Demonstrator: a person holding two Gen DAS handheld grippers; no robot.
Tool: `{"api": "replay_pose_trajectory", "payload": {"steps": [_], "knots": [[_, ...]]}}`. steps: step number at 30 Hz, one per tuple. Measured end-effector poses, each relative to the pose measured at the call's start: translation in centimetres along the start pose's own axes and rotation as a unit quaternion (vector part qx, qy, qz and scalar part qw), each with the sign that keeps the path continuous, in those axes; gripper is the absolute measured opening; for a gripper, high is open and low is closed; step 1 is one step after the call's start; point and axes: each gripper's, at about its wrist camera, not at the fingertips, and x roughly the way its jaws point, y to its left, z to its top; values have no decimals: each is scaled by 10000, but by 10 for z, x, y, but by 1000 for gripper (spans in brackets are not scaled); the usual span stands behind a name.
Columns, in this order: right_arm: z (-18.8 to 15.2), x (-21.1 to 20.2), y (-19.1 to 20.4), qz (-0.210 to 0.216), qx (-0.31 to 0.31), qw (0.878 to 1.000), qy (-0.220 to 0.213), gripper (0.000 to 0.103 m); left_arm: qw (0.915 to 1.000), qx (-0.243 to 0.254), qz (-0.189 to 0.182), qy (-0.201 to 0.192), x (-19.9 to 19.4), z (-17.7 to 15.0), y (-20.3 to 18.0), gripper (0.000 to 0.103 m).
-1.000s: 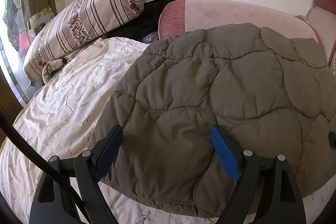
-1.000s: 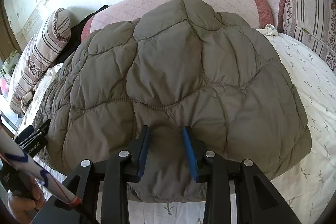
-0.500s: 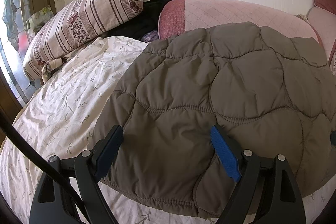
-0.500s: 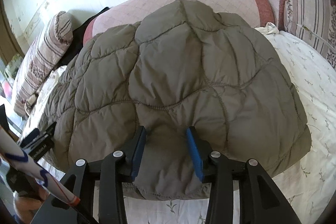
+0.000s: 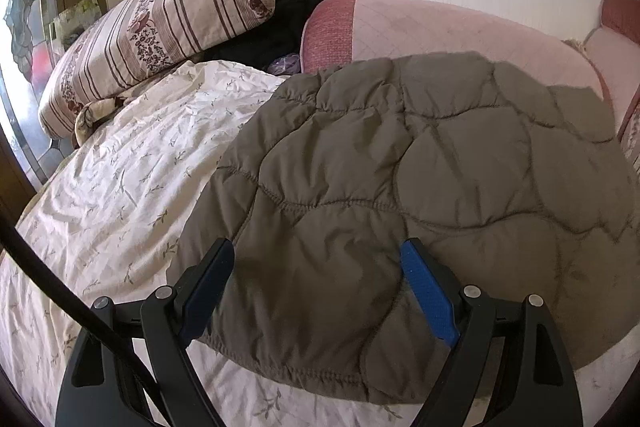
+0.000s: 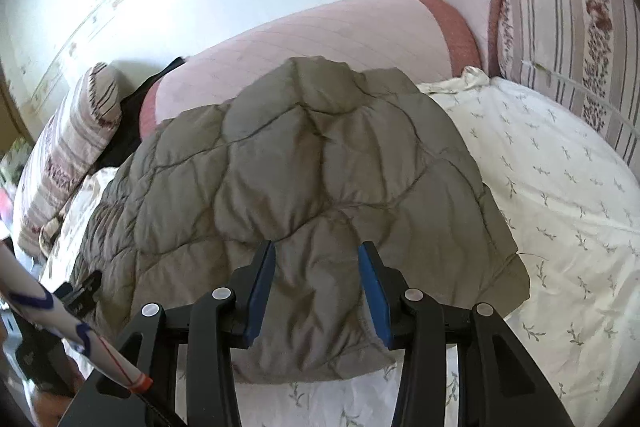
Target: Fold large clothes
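Note:
A grey-brown quilted padded jacket (image 5: 420,187) lies spread on the white floral bed sheet (image 5: 132,171); it also fills the middle of the right wrist view (image 6: 304,179). My left gripper (image 5: 320,267) is open, its jaws wide apart over the jacket's near hem. My right gripper (image 6: 316,267) is open, its blue pads on either side of a raised puff of the jacket near the hem, not pinching it. The jacket's far end rests against a pink cushion (image 5: 440,31).
A striped floral bolster (image 5: 160,31) lies at the back left, with dark clothing (image 5: 280,27) beside it. More striped cushions (image 6: 572,39) stand at the right. White wall behind. The other gripper's tip (image 6: 80,295) shows at the jacket's left edge.
The right gripper has pulled back and tilted, so the jacket looks smaller and further away. The left gripper has hardly moved. Both jaws stay open.

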Motion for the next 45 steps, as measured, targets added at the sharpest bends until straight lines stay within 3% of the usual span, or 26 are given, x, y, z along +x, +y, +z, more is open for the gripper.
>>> {"api": "replay_pose_trajectory", "payload": {"steps": [6,10,12,17,25,33,45], "knots": [[-5,-44,15,21,-202,9996,-192,47,9990,-25,-215,-401,-56,4,-3,85],[-12,-117,37,57,-402,9975,-570,54,9956,-52,-404,-845,-127,-1,-1,85],[-22,-160,45,106,-469,9956,-802,64,9935,-38,-500,-1026,-167,-9,-1,85],[-59,-252,60,218,-755,9904,-1135,69,9902,190,-679,-1206,-256,-38,5,89],[-88,-357,62,296,-798,9860,-1431,82,9859,291,-857,-1409,-363,-82,23,92],[-110,-409,79,466,-1050,9796,-1648,88,9834,258,-895,-1556,-416,-100,32,97],[-117,-425,98,566,-1257,9745,-1771,91,9853,104,-809,-1504,-421,-101,44,97]]}}
